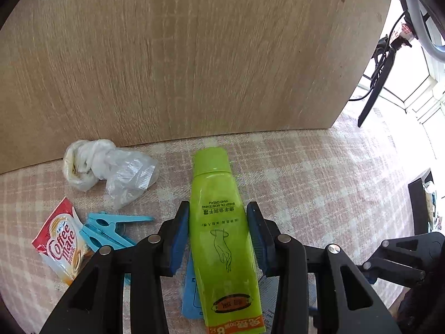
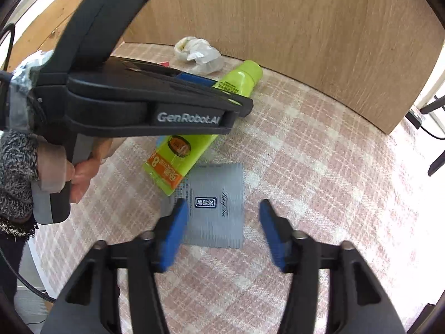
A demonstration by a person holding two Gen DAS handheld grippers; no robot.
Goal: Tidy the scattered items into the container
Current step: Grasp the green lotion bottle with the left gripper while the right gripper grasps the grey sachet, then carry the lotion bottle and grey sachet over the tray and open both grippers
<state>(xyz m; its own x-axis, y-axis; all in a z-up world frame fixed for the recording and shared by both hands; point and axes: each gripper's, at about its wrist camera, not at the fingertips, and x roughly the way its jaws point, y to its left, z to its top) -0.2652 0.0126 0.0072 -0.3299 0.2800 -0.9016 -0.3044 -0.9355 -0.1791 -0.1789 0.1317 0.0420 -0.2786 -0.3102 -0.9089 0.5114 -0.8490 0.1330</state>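
A lime-green hand cream tube [image 1: 219,222] lies cap-away on the pink checked cloth, and my left gripper [image 1: 218,208] is shut on its middle, with both blue pads against its sides. In the right wrist view the same tube [image 2: 180,153] runs under the left gripper [image 2: 225,94], its orange tail resting on the corner of a flat grey sachet [image 2: 219,222]. My right gripper [image 2: 224,204] hangs open just above that sachet; its left pad overlaps the sachet's edge and nothing is pressed between the pads.
A crumpled plastic bag [image 1: 108,167], a Coffee mate sachet [image 1: 61,242] and a blue clothes peg [image 1: 111,228] lie left of the tube. A blue flat packet [image 1: 189,292] sits under the tube. An upright wooden panel [image 1: 194,55] closes the back. A hand [image 2: 83,172] holds the left gripper's handle.
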